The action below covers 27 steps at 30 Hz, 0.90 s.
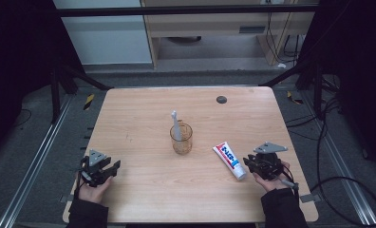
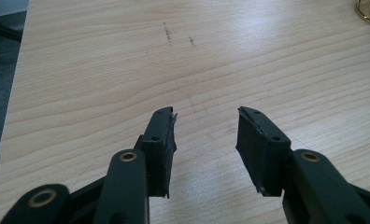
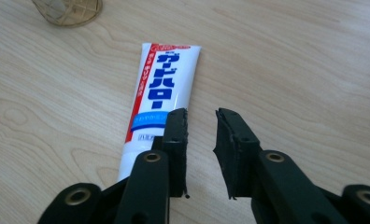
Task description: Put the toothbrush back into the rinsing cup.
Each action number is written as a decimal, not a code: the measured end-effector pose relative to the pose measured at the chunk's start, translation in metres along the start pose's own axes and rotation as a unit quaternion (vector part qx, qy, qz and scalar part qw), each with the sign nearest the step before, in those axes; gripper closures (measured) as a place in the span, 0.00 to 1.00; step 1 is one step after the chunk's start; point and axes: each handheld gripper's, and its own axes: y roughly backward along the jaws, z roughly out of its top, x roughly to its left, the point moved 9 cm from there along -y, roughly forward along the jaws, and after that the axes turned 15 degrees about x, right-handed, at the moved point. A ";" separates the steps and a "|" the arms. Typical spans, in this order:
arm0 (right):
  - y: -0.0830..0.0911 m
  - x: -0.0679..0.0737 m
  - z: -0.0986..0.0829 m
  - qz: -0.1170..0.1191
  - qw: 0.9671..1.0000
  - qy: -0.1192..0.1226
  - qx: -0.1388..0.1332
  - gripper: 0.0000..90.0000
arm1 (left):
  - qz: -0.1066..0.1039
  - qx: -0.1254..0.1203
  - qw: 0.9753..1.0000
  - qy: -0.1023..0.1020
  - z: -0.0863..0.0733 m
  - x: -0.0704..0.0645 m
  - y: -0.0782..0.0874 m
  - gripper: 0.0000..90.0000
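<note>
Amber cup (image 1: 181, 138), perhaps toothbrush (image 1: 175, 124) inside

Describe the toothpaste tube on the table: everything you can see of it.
The toothpaste tube is white with a red stripe along one long edge, bold blue lettering and a light blue band nearer its cap end. It looks like soft plastic and lies flat on the wooden table, apart from the glass cup. In the high view its white cap points toward the person. The right gripper sits at the cap end, jaws apart, one jaw overlapping the tube's edge; contact cannot be told.
</note>
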 end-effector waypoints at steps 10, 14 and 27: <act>0.003 0.009 0.021 0.015 1.000 -0.004 -0.005 0.63 | 0.000 0.003 1.000 -0.003 0.000 0.000 -0.003 0.61; 0.004 0.015 0.026 0.023 1.000 -0.005 -0.001 0.58 | -0.001 0.002 1.000 -0.005 0.000 -0.001 -0.002 0.61; -0.004 0.023 0.038 0.021 0.999 0.004 0.033 0.43 | -0.003 0.003 1.000 -0.007 0.000 -0.001 -0.003 0.60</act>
